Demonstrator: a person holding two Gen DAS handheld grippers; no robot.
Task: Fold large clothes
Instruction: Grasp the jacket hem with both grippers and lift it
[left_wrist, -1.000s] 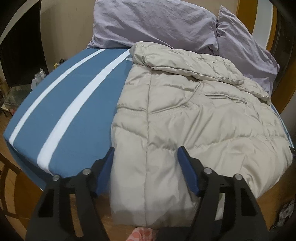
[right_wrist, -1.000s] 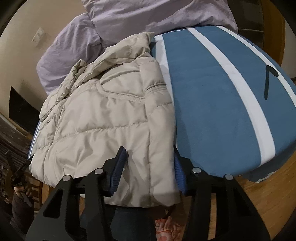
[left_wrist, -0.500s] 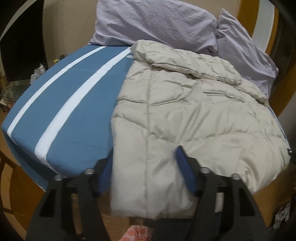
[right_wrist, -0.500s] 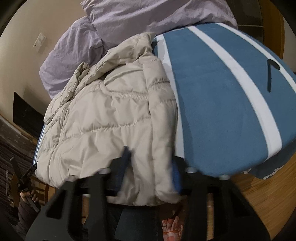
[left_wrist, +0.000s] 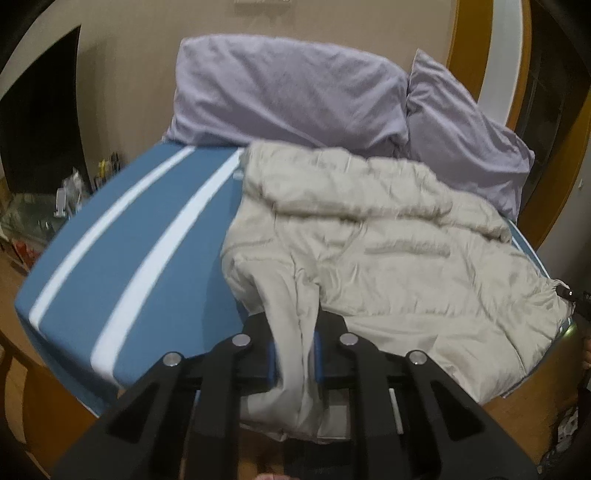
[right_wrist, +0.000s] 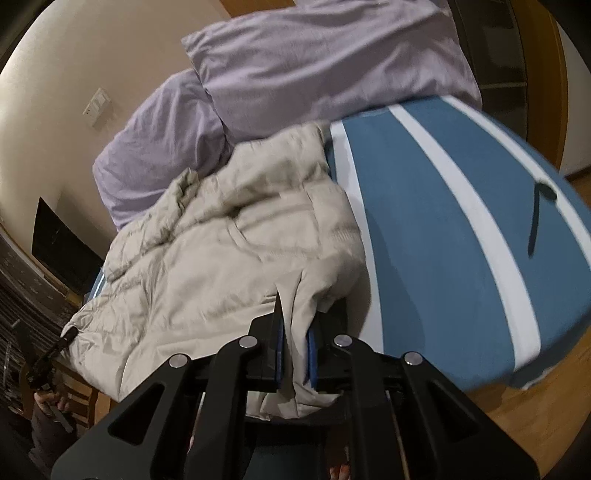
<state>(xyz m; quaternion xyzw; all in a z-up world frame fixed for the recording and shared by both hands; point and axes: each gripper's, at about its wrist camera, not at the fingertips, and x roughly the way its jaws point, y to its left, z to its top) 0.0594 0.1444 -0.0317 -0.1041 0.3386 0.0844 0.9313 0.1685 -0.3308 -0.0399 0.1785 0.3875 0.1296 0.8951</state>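
On the bed (left_wrist: 122, 258), our left gripper (left_wrist: 295, 354) is closing on the jacket (left_wrist: 388, 251) hem, fabric pinched between its pads; our right gripper (right_wrist: 295, 354) is clamped on it. Both were open a second ago, so we can lift and fold.

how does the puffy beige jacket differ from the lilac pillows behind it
The puffy beige quilted jacket lies flat on the blue white-striped bed cover; the lilac pillows stand propped against the wall. The jacket's near hem is pinched in both tools; the pillows are untouched. Both are soft and wrinkled.
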